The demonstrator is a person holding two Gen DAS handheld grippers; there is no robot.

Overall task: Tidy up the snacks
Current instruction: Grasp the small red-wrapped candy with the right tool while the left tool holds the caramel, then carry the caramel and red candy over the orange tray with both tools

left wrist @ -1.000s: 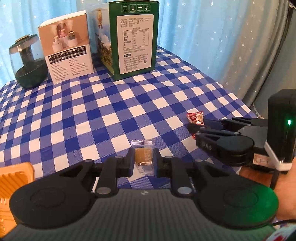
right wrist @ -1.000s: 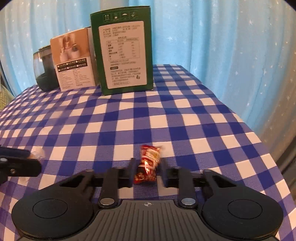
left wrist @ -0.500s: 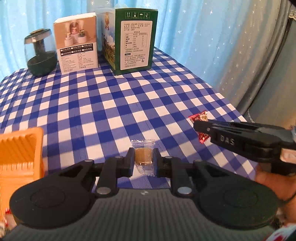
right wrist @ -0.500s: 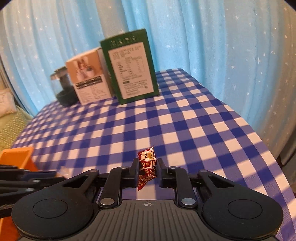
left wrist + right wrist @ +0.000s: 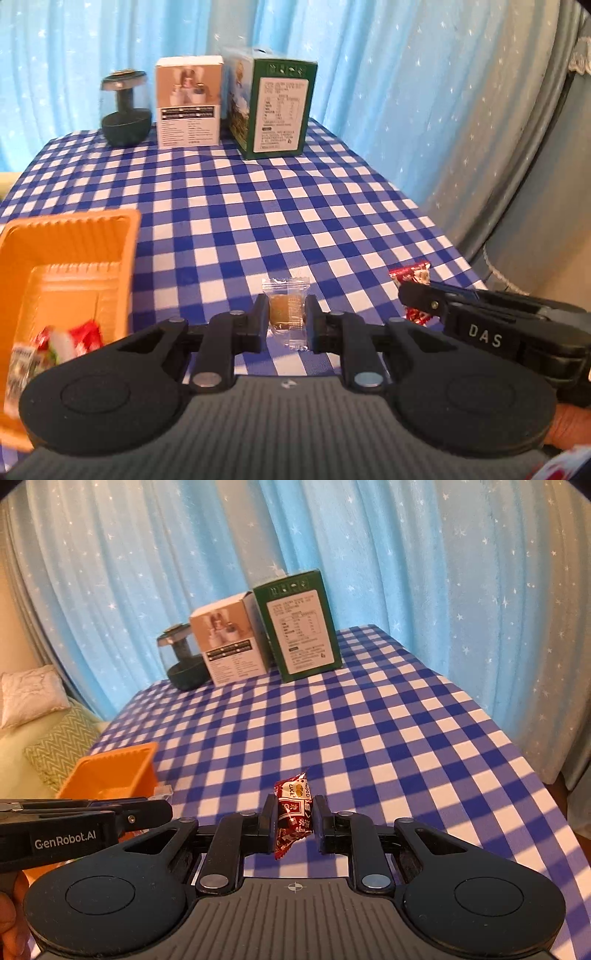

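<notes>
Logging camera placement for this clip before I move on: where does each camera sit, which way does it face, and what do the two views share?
Left wrist: on the left claw, looking forward and down over the blue-and-white checked tablecloth; own fingers pinch a clear-wrapped brown snack; the right claw shows at right.
Right wrist: on the right claw, facing likewise; own fingers pinch a red-wrapped candy; the left claw and part of a hand show at left.
Shared: orange plastic tray, green carton, blue star curtain.

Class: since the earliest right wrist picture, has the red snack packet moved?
Yes. The red snack packet, shut in the right gripper, has lifted off the checked tablecloth and swung toward the orange tray.
</notes>
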